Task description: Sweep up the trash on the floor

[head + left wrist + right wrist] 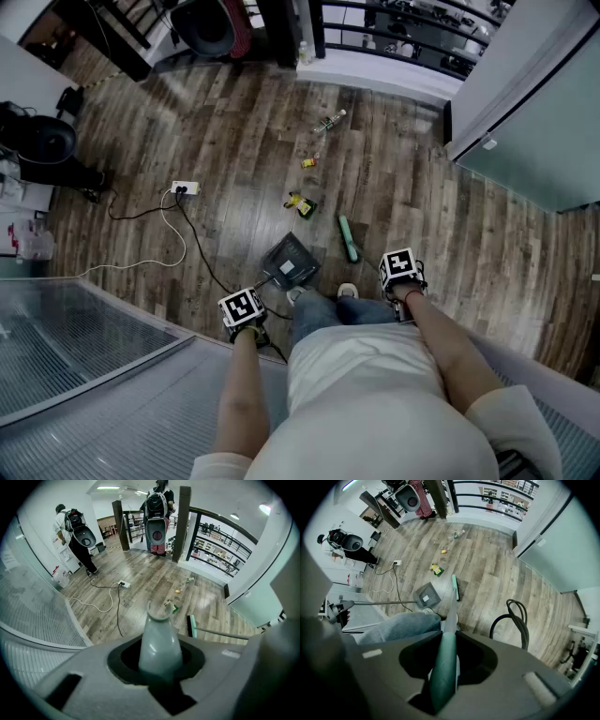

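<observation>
While we are standing on the wood floor (234,141) | our left gripper (251,330) is clenching the dustpan handle (159,644) | our right gripper (405,298) is clenching the broom handle (444,667) | trash (300,202) is lying at 12 o'clock beyond the dustpan (289,262).

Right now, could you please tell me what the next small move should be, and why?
Probably swing the broom in the right gripper out past the yellow wrapper and draw it toward the dustpan: that wrapper lies nearest, just beyond the pan.
</observation>
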The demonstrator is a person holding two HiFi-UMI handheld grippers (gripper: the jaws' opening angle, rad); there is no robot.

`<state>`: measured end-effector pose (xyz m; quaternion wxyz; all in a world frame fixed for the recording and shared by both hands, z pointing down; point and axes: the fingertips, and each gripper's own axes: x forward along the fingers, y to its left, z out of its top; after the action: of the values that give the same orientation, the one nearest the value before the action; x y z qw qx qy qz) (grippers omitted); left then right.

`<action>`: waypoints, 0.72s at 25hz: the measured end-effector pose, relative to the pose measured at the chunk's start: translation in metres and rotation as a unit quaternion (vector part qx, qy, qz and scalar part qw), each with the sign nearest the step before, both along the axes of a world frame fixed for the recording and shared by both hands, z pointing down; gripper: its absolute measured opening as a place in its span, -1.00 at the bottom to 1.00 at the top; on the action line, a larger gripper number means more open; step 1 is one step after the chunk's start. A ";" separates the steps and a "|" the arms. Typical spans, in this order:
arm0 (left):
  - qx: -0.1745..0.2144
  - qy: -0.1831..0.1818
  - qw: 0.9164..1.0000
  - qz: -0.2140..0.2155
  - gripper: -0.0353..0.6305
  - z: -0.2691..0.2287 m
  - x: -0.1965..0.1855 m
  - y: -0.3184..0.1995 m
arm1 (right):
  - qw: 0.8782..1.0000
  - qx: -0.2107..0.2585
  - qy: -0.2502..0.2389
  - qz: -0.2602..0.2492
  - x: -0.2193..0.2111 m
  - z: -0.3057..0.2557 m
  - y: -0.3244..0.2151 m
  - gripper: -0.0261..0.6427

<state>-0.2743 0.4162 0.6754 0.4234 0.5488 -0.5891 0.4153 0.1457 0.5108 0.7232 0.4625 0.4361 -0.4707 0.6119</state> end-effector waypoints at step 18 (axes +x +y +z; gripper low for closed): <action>-0.001 -0.002 1.000 0.000 -0.61 0.001 0.001 -0.006 | 1.000 0.000 0.002 -0.011 0.003 0.000 -0.006 -0.63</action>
<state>-0.2736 0.4103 0.6762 0.4232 0.5471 -0.5896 0.4171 0.1491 0.5051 0.7227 0.4698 0.4318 -0.4746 0.6062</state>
